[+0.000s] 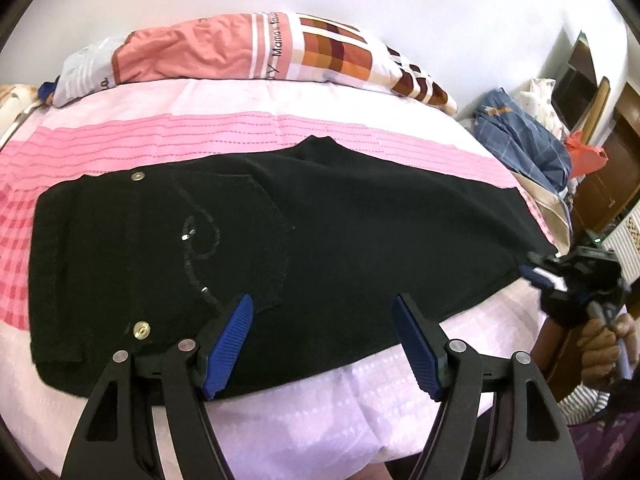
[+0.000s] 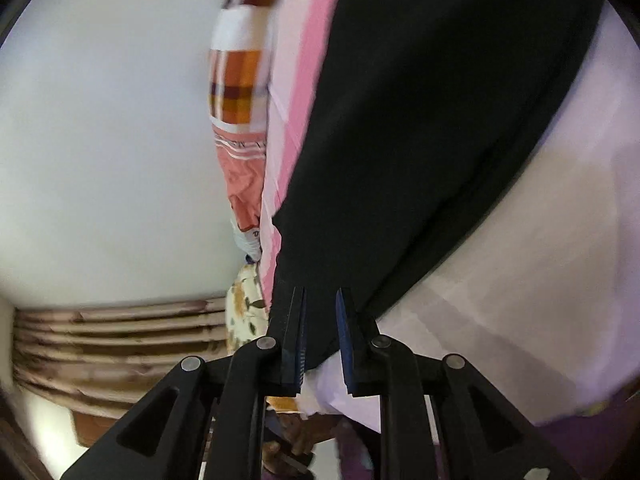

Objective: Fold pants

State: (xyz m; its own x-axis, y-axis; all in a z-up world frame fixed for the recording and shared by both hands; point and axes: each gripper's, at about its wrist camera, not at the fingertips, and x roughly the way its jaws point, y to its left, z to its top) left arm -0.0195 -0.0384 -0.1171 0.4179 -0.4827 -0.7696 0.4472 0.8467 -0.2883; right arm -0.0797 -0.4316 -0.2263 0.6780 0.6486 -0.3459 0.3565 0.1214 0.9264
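Black pants (image 1: 280, 232) lie folded lengthwise across the pink bed sheet (image 1: 200, 132), the waist with two metal buttons at the left. My left gripper (image 1: 323, 300) hovers open over the near edge of the pants, its blue pads (image 1: 230, 340) wide apart with nothing between them. My right gripper (image 1: 534, 270), held by a hand (image 1: 608, 344), is at the right end of the pants. In the right wrist view the right gripper (image 2: 321, 292) has its jaws a small gap apart. The end of the pants (image 2: 420, 140) lies at its tips, not pinched.
A patterned pillow (image 1: 260, 48) lies along the far side of the bed by the white wall. Blue checked clothes (image 1: 520, 132) and wooden furniture (image 1: 616, 168) stand off the right end. A brown curtain (image 2: 112, 336) hangs beyond the bed in the right wrist view.
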